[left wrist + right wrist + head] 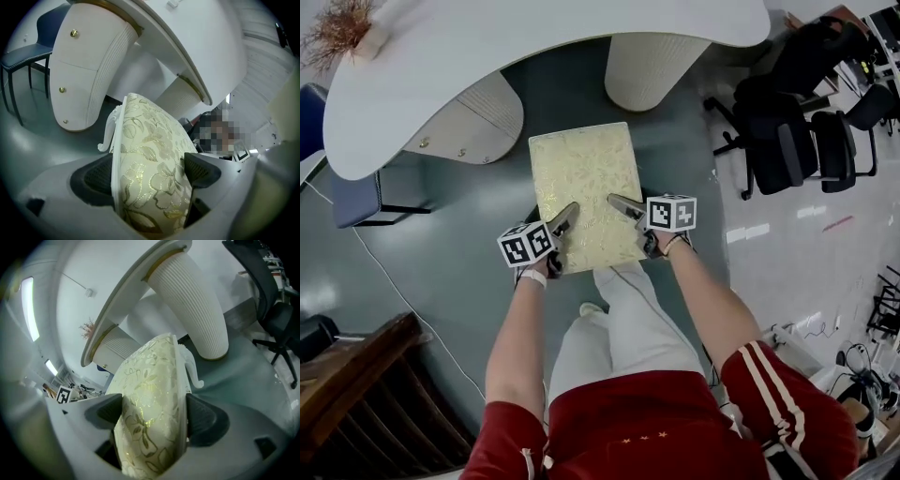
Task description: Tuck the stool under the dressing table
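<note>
The stool (584, 187) has a cream cushion with gold floral brocade and white curled legs. It stands on the grey-green floor just in front of the gap between the two ribbed pedestals of the white dressing table (441, 56). My left gripper (562, 228) is shut on the stool's near left edge, and the cushion (150, 164) fills the space between its jaws. My right gripper (623, 208) is shut on the near right edge, with the cushion (150, 413) pinched between its pads. The stool's far edge lies at the table's front line.
A left pedestal with drawers and gold knobs (473, 127) and a right ribbed pedestal (649, 67) flank the gap. A blue chair (358, 197) stands at the left, black office chairs (797, 122) at the right, and dark wooden furniture (352, 375) at the near left.
</note>
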